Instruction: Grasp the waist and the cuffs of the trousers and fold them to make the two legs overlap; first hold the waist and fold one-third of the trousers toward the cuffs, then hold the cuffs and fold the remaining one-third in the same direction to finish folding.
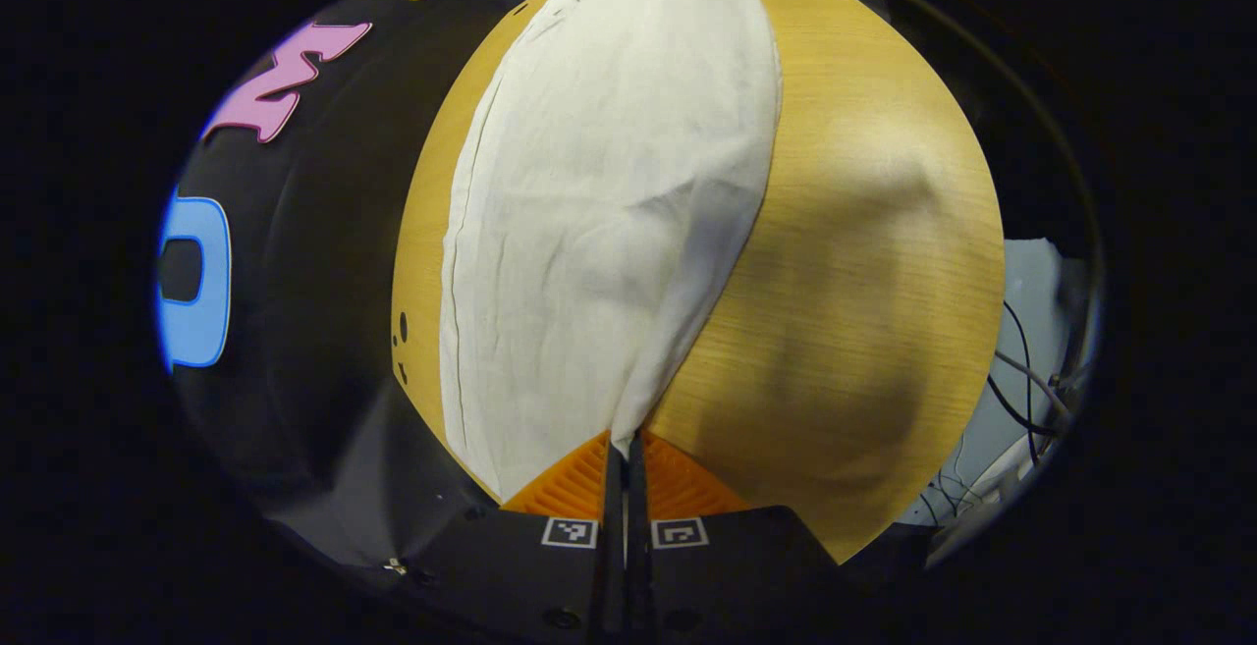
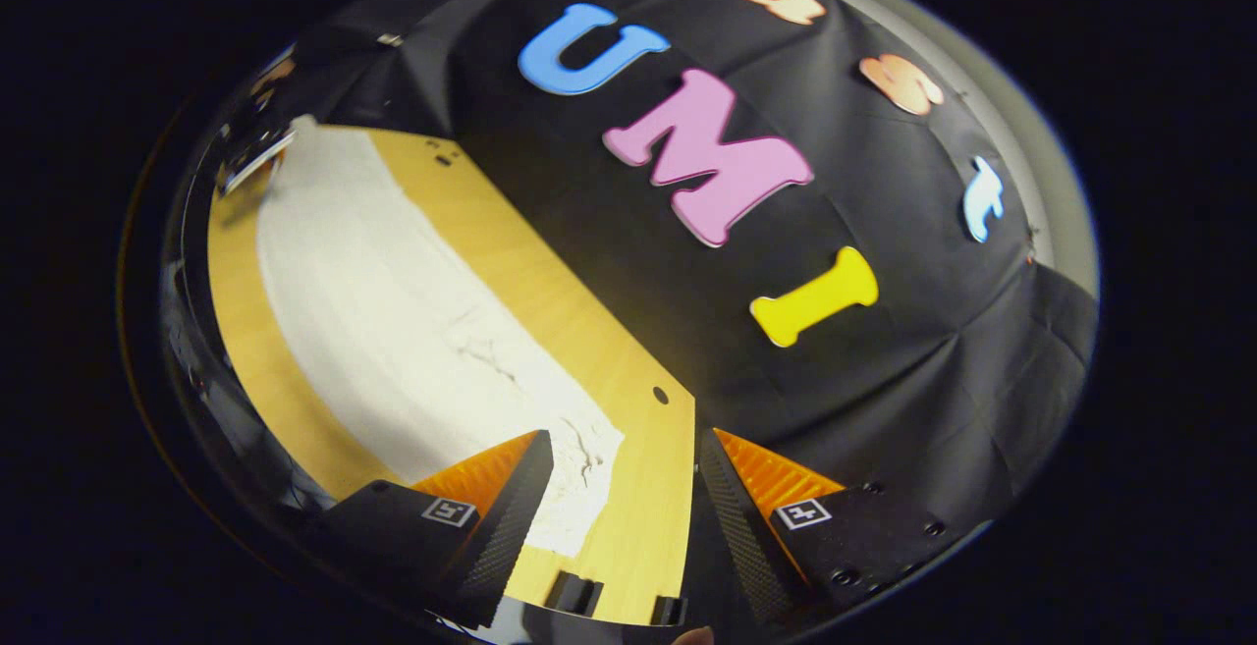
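The white trousers (image 1: 609, 203) lie lengthwise on the wooden table (image 1: 864, 282), and a fold of cloth rises to my left gripper (image 1: 625, 449), which is shut on it at the near end. In the right gripper view the trousers (image 2: 393, 331) stretch away to the upper left, where the left gripper (image 2: 253, 152) shows small at their far end. My right gripper (image 2: 624, 463) stands open over the table. Its left finger (image 2: 520, 498) is above the trousers' near end, its right finger (image 2: 732, 498) past the table's edge.
The black cloth wall (image 2: 845, 380) runs close along one long side of the table (image 2: 589, 331). Small holes (image 2: 660, 395) mark the tabletop near that edge. Cables (image 1: 1021, 380) and pale clutter lie beyond the table's other side.
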Tool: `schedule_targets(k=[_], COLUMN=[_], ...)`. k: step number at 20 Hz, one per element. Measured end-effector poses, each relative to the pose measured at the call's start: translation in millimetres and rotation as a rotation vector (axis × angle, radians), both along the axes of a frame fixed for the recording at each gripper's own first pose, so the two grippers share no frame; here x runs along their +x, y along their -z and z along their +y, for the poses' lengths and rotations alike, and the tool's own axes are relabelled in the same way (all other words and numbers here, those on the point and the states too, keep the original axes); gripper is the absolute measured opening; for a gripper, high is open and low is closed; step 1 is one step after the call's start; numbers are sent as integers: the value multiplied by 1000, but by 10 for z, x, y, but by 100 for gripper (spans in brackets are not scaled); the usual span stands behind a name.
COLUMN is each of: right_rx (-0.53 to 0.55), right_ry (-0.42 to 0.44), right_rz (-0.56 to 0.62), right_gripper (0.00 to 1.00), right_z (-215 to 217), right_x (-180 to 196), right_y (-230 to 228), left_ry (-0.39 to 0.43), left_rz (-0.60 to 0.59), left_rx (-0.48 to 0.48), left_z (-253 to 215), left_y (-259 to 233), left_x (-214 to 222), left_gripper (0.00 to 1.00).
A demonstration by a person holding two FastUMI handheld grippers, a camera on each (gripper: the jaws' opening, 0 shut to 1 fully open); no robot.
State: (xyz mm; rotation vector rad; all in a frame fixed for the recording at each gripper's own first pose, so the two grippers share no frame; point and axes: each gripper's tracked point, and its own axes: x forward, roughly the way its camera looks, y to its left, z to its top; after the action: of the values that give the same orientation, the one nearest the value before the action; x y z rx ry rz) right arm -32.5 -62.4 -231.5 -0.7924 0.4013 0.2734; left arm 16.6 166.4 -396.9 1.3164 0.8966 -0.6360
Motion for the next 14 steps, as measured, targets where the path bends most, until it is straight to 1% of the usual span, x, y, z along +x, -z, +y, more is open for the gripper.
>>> schedule_targets(k=[3,6,9,12,14], right_rx=[-140,-248,-333,-348,-364], right_ry=[-156,-285,-340,-355,-374], right_rz=[74,191,279,333,331], right_gripper=[94,94,94,94,94], right_z=[128,131,-73,-159,-125], right_x=[-128,-350,-502,-472,-371], right_y=[505,1123,1575,1874,1971], left_ry=[-30,-35,-29,-37,-52], left_rz=[20,29,35,43,48], left_rx=[-15,-10,3,6,3], left_z=[-24,-22,-34,-26,-30], left_y=[-11,-7,-6,-6,-4], left_x=[-6,-3,-6,-4,-7], left_gripper=[6,6,6,6,6])
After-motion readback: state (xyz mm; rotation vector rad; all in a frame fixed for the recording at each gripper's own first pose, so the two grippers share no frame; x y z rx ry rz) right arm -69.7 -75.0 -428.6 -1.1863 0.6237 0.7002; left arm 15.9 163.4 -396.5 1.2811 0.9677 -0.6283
